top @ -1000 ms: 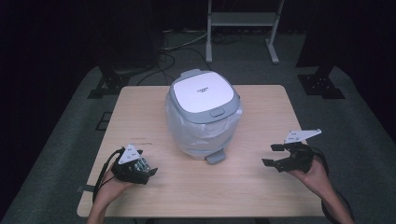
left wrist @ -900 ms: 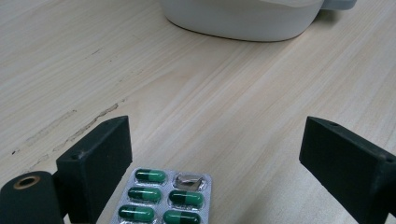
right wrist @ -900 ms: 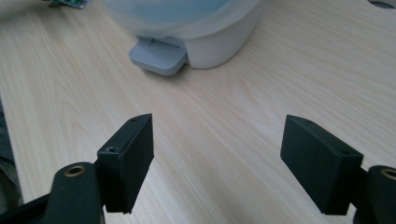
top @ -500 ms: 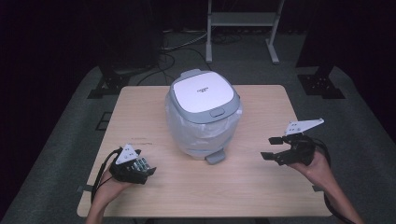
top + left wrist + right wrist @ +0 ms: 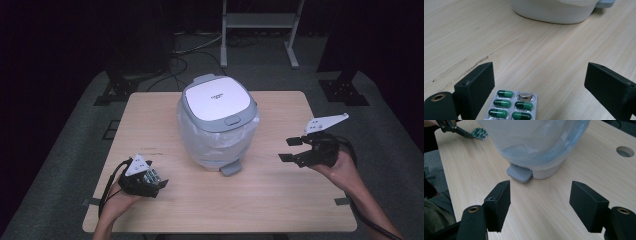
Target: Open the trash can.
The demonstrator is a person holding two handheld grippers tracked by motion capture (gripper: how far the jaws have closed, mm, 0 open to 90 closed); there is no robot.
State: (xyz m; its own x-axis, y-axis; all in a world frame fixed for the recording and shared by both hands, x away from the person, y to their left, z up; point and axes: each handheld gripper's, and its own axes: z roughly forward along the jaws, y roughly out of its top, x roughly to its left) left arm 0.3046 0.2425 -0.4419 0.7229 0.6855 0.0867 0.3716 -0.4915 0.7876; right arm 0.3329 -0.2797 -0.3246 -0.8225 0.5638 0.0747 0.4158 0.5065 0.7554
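While the left tool [image 5: 159, 183] rests at the bench's [image 5: 260, 200] seven o'clock, jaws apart, a green pill blister pack [image 5: 512, 106] lies between them by one jaw. At four o'clock, the right tool [image 5: 290, 149], empty, has been narrowing its gap, facing the pedal bin [image 5: 217, 120].

Left gripper [image 5: 541, 82] over the light wooden table [image 5: 549, 55], its two black jaws standing wide apart. A blister pack [image 5: 511, 106] of green capsules lies flat on the wood close against the inner side of the left-hand jaw, well clear of the other; one cell is crushed and empty. White rounded base of a bin [image 5: 554, 11] at the top edge.
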